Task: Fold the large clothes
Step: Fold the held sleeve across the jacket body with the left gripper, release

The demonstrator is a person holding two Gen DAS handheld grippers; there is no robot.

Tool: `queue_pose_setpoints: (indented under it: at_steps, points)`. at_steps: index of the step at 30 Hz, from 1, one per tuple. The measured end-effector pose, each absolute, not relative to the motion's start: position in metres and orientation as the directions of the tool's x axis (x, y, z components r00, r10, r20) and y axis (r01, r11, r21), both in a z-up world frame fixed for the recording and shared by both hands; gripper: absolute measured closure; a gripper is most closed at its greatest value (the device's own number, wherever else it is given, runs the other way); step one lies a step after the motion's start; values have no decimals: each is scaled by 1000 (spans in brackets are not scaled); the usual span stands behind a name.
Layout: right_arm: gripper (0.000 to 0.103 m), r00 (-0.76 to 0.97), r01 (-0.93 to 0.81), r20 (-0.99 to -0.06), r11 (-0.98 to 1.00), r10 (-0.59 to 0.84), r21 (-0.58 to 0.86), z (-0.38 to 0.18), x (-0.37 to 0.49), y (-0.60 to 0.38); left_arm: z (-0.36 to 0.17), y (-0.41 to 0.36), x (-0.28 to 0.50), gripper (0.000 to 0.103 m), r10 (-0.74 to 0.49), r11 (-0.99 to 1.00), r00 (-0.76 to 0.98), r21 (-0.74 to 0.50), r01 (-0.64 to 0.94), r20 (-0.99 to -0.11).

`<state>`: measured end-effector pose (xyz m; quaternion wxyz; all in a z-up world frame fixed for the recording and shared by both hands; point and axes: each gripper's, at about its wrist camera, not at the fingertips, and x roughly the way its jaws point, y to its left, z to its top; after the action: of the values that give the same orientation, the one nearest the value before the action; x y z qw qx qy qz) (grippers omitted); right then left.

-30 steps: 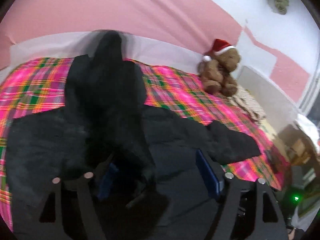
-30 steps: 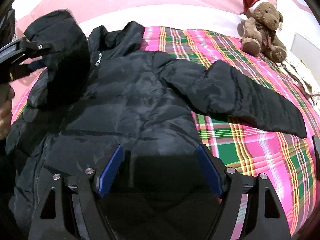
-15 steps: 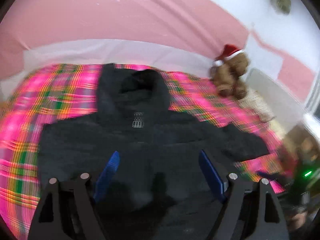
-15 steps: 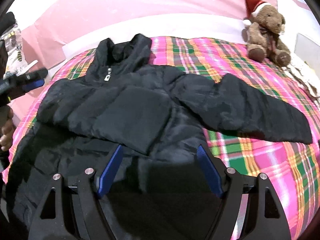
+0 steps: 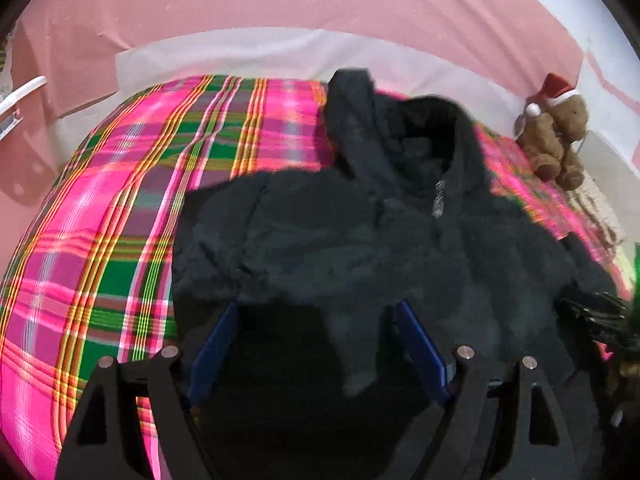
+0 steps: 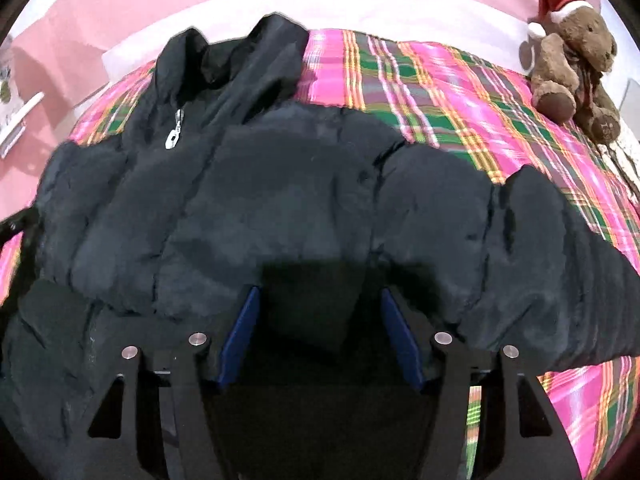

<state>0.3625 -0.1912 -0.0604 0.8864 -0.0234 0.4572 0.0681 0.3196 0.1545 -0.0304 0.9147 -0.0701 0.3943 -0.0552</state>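
Nearest in the left wrist view, the left gripper [image 5: 316,344] hangs low over the hem of a black puffer jacket [image 5: 360,240], its blue-padded fingers spread wide with nothing between them. In the right wrist view the right gripper [image 6: 320,332] sits the same way over the jacket's lower edge, jaws parted and empty.

The jacket [image 6: 240,200] lies face up on a pink and green plaid bedspread [image 5: 100,240]. One sleeve [image 6: 520,260] stretches out sideways toward the right; the other seems to be folded across the chest, though the dark fabric makes this hard to judge.

Only the right view shows the silver zipper pull [image 6: 174,136] sharply; the left view is blurred there. Farther back, the collar [image 6: 240,52] stands open near the head of the bed. A brown teddy bear [image 6: 572,52] in a red Santa hat sits at the far right corner.
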Motion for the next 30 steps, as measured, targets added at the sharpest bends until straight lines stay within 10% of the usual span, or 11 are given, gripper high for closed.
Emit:
queue_pose_setpoints:
  at_steps: [30]
  points:
    - [47,548,-189,-820,980,162,67,-80,405,-190,-68,200,349,28,-58,985,669,-150,-81,-741]
